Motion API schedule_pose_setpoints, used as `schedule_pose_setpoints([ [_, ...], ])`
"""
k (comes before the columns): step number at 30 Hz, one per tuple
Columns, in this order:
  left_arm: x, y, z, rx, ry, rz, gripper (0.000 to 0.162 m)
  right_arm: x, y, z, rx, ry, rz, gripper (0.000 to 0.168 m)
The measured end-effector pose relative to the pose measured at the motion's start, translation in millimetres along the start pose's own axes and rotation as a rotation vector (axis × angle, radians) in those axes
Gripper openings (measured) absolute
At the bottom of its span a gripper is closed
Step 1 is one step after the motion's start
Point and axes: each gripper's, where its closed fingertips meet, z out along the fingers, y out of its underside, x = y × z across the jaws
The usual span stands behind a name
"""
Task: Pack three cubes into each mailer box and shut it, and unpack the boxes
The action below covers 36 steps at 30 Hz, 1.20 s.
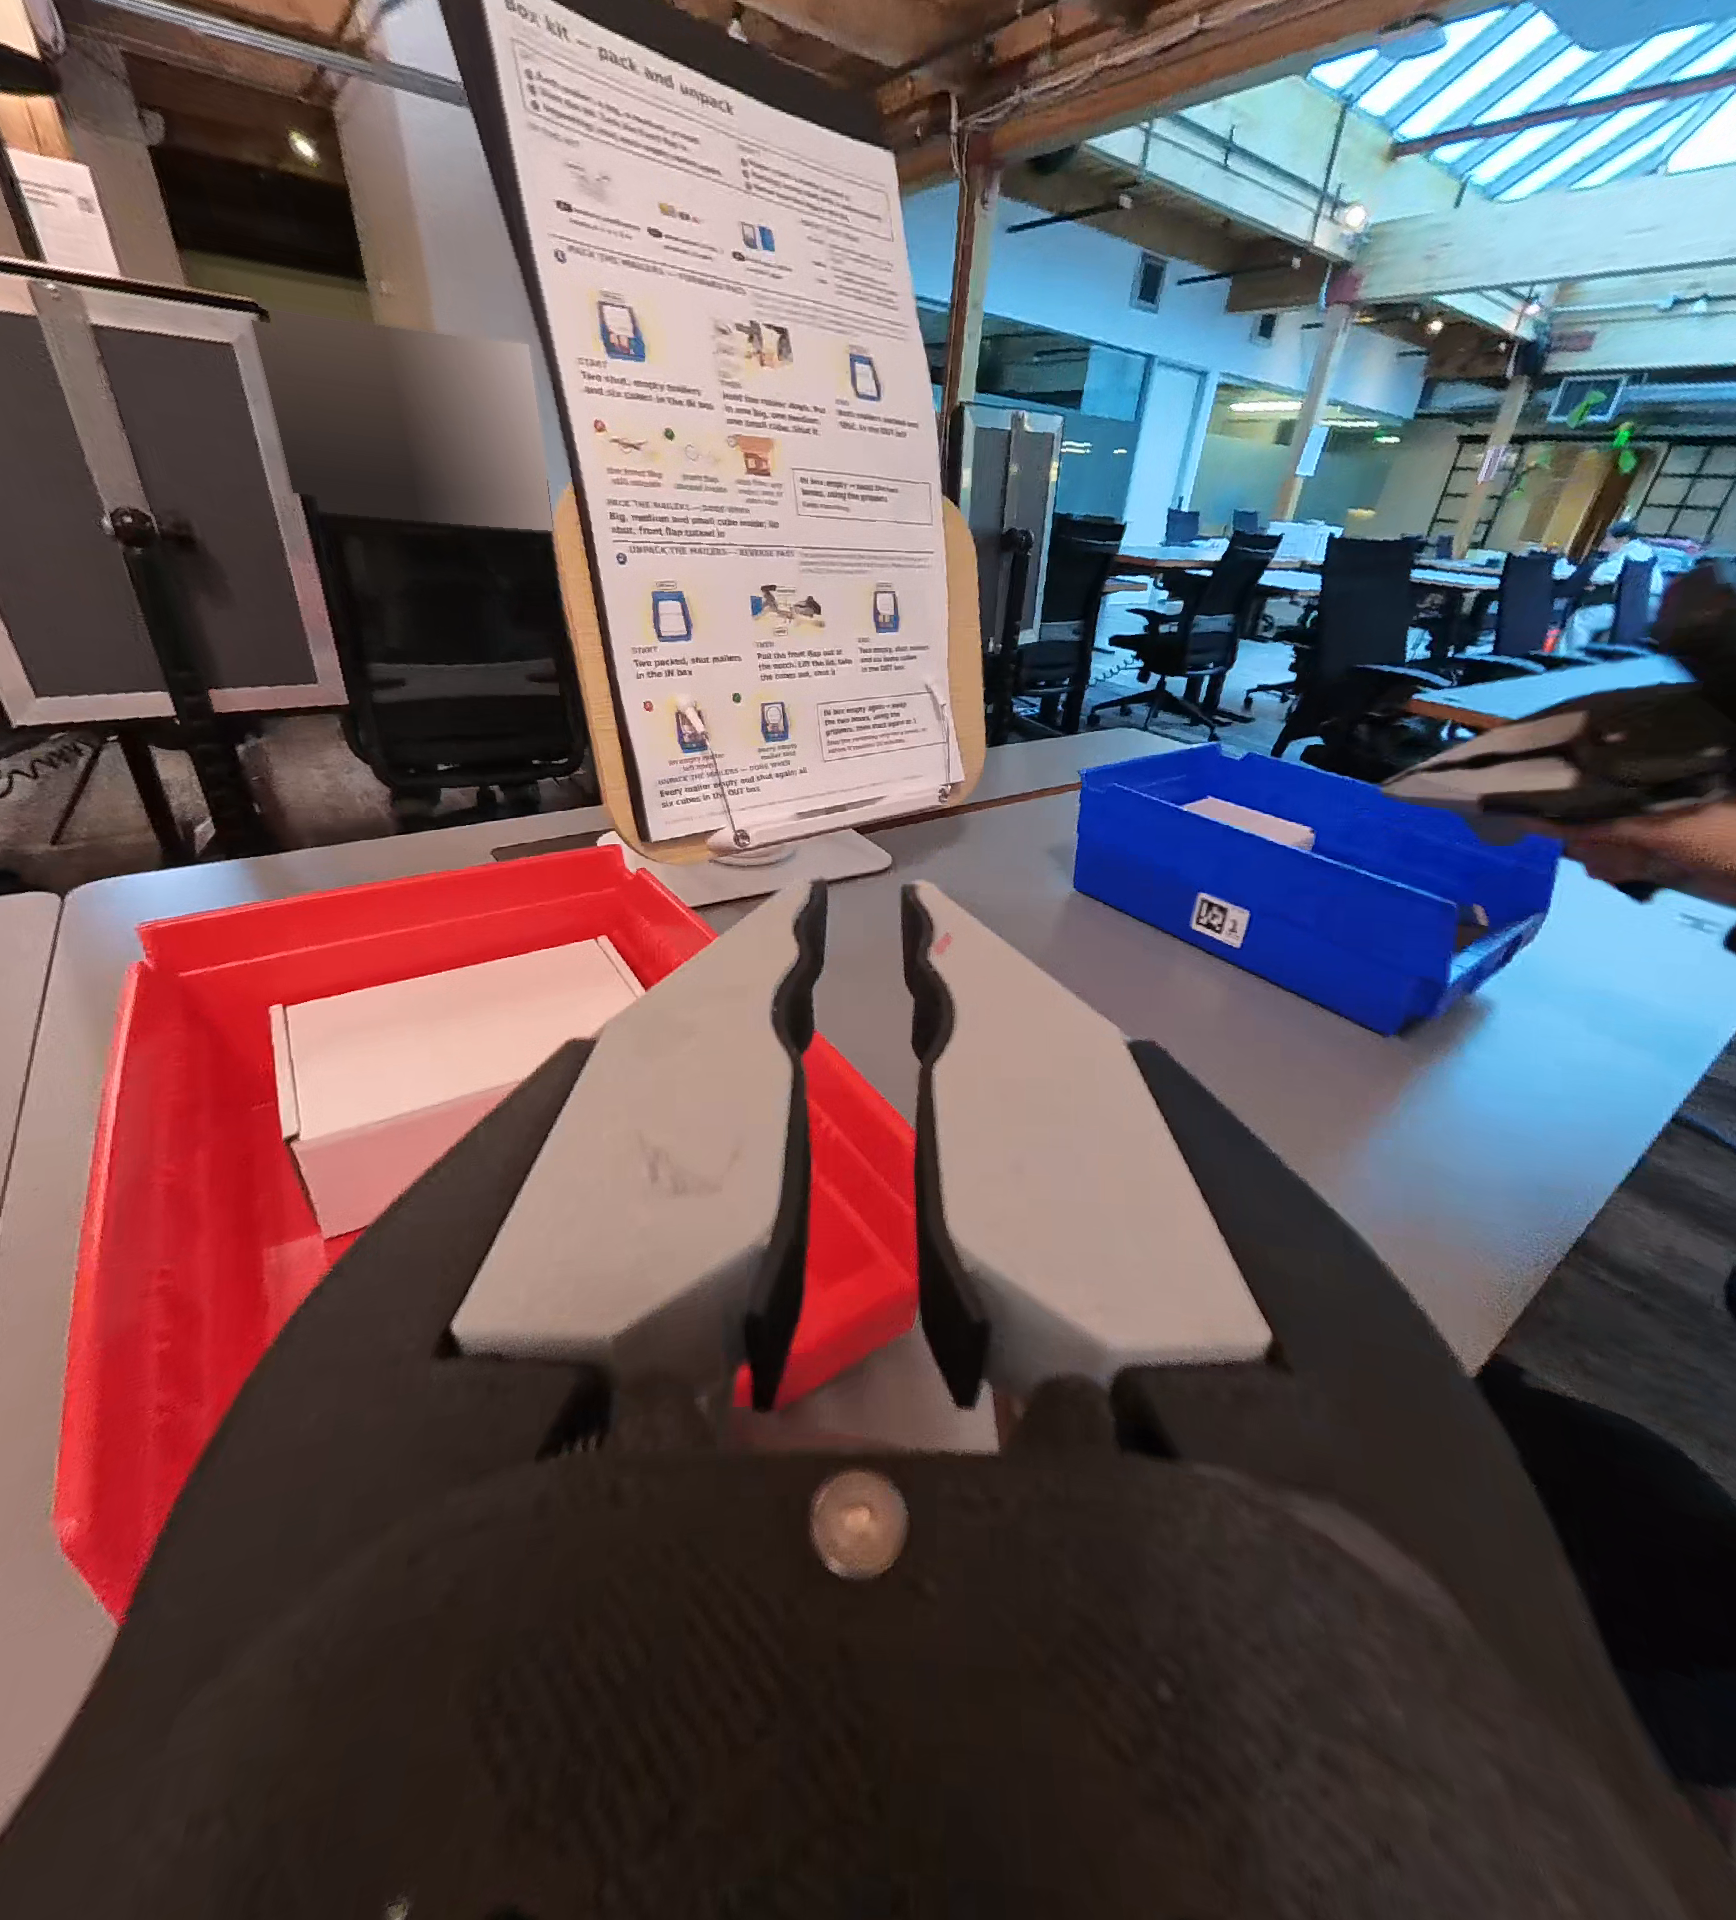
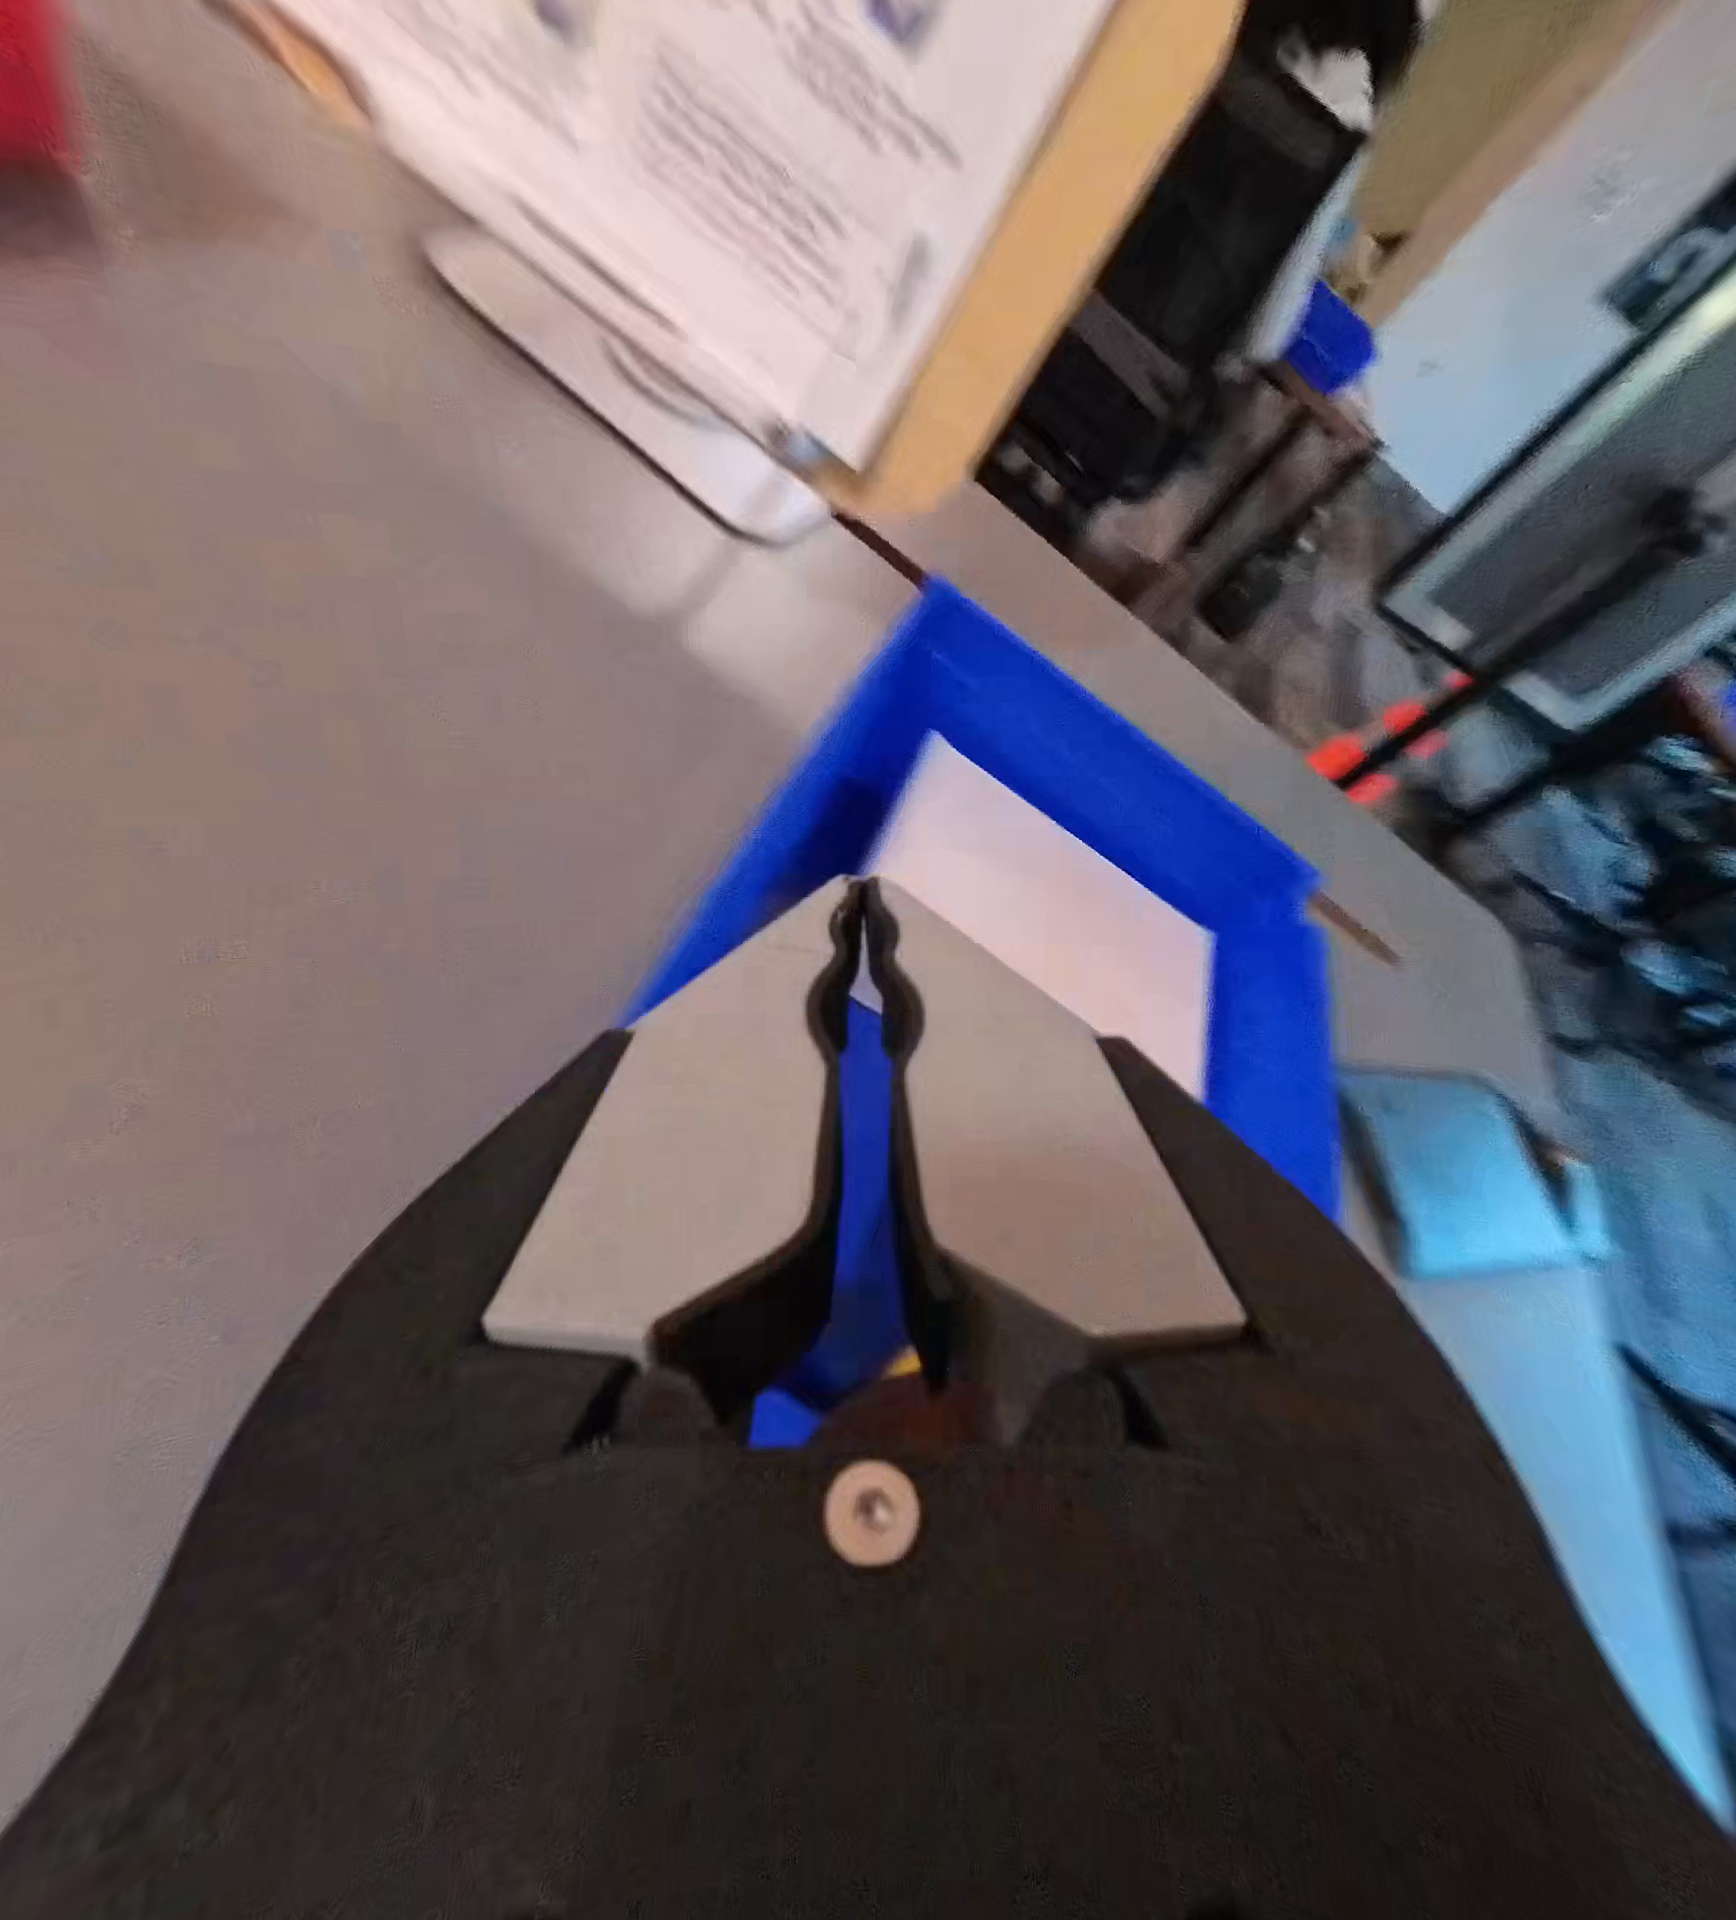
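Hovering with my left gripper (image 1: pixel 862 925) slightly parted and empty, I counted one shut white mailer box (image 1: pixel 448 1049) in one red bin (image 1: pixel 168 1247); a skewed reach could snag its wall. My right gripper (image 2: pixel 862 891), clenched on nothing, hung over one blue bin (image 2: pixel 1269 1039) holding one white box (image 2: pixel 1040 894); blur hid any cubes, and haste might knock it.

- The place is an open-plan office in a converted industrial loft.
- Rows of desks (image 1: pixel 1466 582) with black office chairs (image 1: pixel 1196 613) fill the far right.
- Skylights (image 1: pixel 1570 94) and exposed timber beams (image 1: pixel 1051 62) run overhead.
- Near the grey table (image 1: pixel 1259 1122), a rolling chair (image 1: pixel 448 644) and a framed panel on a stand (image 1: pixel 116 499) sit at left.
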Motion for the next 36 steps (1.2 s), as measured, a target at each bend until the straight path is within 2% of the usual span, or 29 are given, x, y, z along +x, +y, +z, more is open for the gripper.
schedule_pose_setpoints([
  [3,0.6,-1.8,5.8,0.018,0.003,-0.033,0.011,-69.8,-61.2,-36.2,0.237,-0.291,0.138,0.0],
  [5,8.2,-2.0,11.7,0.019,0.024,-0.04,0.012,-117.9,-79.7,-40.3,0.292,-0.462,0.178,0.0],
  [7,19.5,1.1,16.9,-0.005,0.051,-0.018,0.014,-148.0,-80.6,-16.6,0.28,-0.479,0.186,0.0],
  [10,27.5,-0.5,19.6,-0.012,0.036,0.037,0.015,-173.2,-68.4,38.9,0.23,-0.397,0.175,0.0],
  [14,37.2,-6.9,19.9,0.006,0.046,0.063,0.014,-177.7,-69.8,96.0,0.228,-0.301,0.213,0.002],
  [17,36.1,3.5,27.5,-0.038,0.039,0.076,0.014,-191.4,-75.3,116.8,0.224,-0.398,0.304,0.019],
  [19,29.5,18.8,35.4,-0.106,0.031,0.07,0.017,-194.7,-74.2,122.7,0.208,-0.446,0.336,0.036],
  [20,21.4,26.5,39.3,-0.139,0.007,0.062,0.02,-192.8,-73.9,122.9,0.2,-0.453,0.333,0.045],
  [21,9.9,32.6,43.2,-0.16,-0.033,0.051,0.025,-186.0,-72.8,123.1,0.208,-0.425,0.317,0.047],
  [23,-11.3,40.6,49.3,-0.182,-0.101,0.022,0.031,-169.1,-67.7,123.2,0.238,-0.334,0.287,0.045],
  [27,-33.2,40.1,57.0,-0.142,-0.152,-0.033,0.034,-162.5,-61.8,121.7,0.238,-0.301,0.28,0.041],
  [33,-40.1,52.1,60.5,-0.165,-0.156,-0.057,0.034,-173.2,-55.1,131.4,0.159,-0.363,0.27,0.045],
  [36,-50.3,55.5,52.8,-0.185,-0.21,-0.026,0.034,-179.3,-50.5,136.5,0.108,-0.393,0.262,0.047],
])
